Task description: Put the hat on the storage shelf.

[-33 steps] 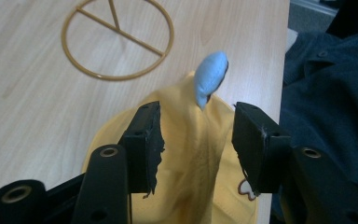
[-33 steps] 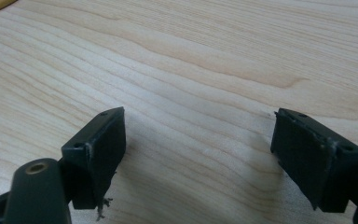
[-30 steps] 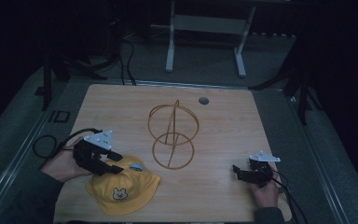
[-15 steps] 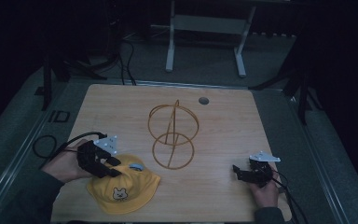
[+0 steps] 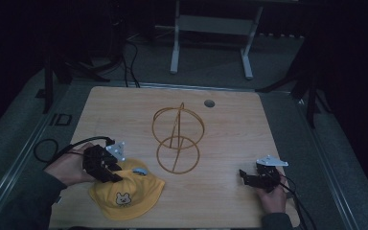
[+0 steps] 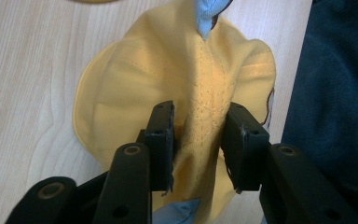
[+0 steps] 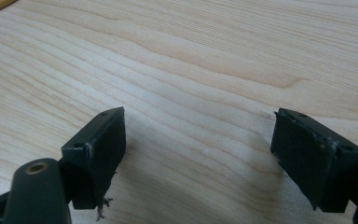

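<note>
A yellow hat (image 5: 124, 199) with a bear face on its brim and a small blue patch (image 5: 140, 171) lies near the table's front left. My left gripper (image 5: 112, 175) sits on the hat's left side. In the left gripper view its jaws pinch a raised fold of the yellow hat (image 6: 135, 70), with my left gripper (image 6: 198, 140) shut on the cloth. My right gripper (image 5: 243, 175) rests low at the front right, pointing left. In the right gripper view my right gripper (image 7: 198, 149) stands wide open over bare wood.
A gold wire stand (image 5: 178, 139) made of rings stands in the middle of the wooden table (image 5: 249, 129), to the right of the hat. A small round grommet (image 5: 209, 103) sits near the far edge. Cables and a metal frame lie on the floor beyond.
My left gripper has shifted right and forward onto the hat and closed on a fold of it. The right gripper has stayed where it was.
</note>
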`<state>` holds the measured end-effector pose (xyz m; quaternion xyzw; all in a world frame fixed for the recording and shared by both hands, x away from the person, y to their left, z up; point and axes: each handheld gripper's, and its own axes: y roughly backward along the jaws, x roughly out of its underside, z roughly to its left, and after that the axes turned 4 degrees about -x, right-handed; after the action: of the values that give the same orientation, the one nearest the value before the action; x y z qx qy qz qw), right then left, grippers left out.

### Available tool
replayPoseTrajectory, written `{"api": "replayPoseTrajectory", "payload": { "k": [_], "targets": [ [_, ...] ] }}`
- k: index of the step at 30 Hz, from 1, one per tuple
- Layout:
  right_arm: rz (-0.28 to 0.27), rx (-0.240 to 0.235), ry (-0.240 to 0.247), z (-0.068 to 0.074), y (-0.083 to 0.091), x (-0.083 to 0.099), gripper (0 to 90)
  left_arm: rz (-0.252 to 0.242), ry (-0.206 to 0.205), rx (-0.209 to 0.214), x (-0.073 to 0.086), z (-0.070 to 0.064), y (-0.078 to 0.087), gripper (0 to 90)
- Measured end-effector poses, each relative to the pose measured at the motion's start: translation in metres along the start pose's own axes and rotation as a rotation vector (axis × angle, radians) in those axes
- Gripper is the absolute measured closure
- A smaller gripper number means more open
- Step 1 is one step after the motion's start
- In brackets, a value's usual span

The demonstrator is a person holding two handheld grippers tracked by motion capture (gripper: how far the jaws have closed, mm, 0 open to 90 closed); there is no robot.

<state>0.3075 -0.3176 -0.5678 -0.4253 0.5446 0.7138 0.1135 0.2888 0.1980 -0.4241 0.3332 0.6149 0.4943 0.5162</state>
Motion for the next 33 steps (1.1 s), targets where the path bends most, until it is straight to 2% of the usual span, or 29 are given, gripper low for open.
{"api": "replayPoseTrajectory", "payload": {
  "k": [5, 12, 17, 33],
  "targets": [
    [0.0, 0.0, -0.001, 0.0, 0.0, 0.0, 17.8, 0.029, -0.02, -0.008, -0.002, 0.0, 0.0, 72.4],
    [0.0, 0.0, -0.001, 0.0, 0.0, 0.0, 17.9, 0.044, -0.019, -0.029, 0.0, 0.001, 0.001, 78.1],
    [0.0, 0.0, 0.0, 0.0, 0.0, 0.0, 17.9, 0.047, -0.004, -0.049, 0.002, 0.006, 0.003, 79.0],
    [0.0, 0.0, 0.0, 0.0, 0.0, 0.0, 17.9, 0.044, 0.032, -0.064, 0.005, 0.019, 0.012, 79.5]
  ]
}}
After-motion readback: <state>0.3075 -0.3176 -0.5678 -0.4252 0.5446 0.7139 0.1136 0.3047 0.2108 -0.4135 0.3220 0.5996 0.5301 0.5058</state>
